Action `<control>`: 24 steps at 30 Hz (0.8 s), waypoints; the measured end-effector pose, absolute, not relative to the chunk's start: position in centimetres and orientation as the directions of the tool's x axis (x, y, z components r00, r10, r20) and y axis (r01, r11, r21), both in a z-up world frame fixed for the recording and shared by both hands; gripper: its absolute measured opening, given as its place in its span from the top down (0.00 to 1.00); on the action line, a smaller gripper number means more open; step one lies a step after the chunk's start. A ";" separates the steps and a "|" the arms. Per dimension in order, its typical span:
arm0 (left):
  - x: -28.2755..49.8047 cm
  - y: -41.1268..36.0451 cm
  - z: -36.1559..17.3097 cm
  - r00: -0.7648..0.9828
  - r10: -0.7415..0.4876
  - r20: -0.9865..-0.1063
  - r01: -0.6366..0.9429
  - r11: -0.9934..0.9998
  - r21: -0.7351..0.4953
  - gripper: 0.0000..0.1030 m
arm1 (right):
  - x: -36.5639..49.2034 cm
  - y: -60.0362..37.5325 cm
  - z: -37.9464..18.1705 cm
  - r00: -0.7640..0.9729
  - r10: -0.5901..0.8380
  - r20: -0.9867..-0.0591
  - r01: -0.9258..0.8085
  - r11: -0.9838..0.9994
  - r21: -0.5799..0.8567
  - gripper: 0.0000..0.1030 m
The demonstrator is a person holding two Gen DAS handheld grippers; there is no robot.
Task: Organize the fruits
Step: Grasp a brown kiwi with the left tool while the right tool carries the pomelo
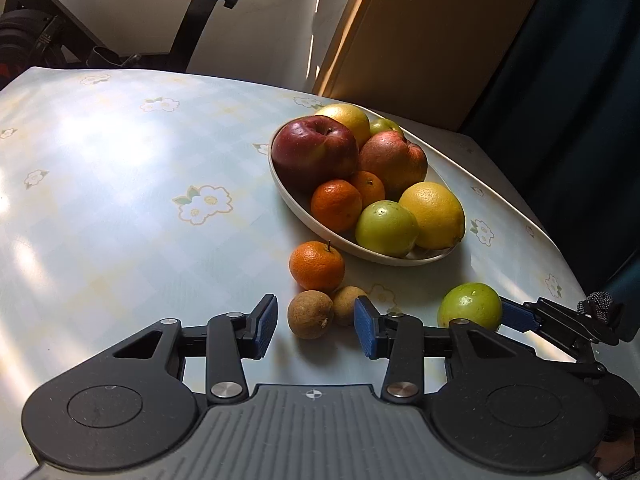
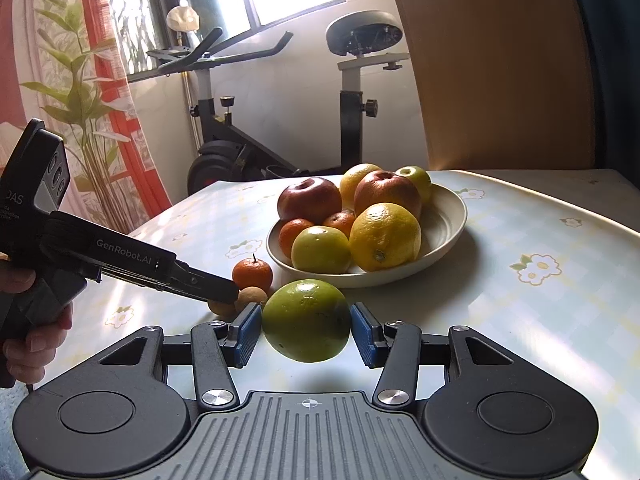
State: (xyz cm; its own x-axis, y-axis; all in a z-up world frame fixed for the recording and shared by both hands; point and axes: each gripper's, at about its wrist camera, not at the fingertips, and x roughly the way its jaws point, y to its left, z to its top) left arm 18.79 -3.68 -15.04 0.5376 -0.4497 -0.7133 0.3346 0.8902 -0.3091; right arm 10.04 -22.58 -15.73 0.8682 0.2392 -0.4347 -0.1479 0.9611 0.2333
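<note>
My left gripper hangs open low over the table. A small brown fruit lies between its blue pads, untouched, and a second brown fruit sits by the right pad. A loose mandarin rests just beyond them. My right gripper is shut on a green fruit and holds it slightly above the tablecloth. In the left wrist view that green fruit shows at the right. The cream bowl behind holds red apples, mandarins, a green fruit and yellow citrus.
The table, under a flowered cloth, ends in a far edge close behind the bowl. An exercise bike stands past the table. A wooden panel rises at the back right. A hand grips the left tool.
</note>
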 end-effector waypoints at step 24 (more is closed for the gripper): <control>17.9 -2.6 -14.7 0.566 -0.468 -0.679 0.319 0.883 -0.344 0.73 | 10.1 -23.4 -15.8 0.872 0.237 -0.428 -0.124 0.953 0.276 0.56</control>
State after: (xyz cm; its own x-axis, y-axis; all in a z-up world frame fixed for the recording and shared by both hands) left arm 17.90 -2.62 -14.73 0.5655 -0.4684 -0.6788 0.3187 0.8832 -0.3440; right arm 10.10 -23.41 -15.82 0.8724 0.2368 -0.4277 -0.1236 0.9533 0.2756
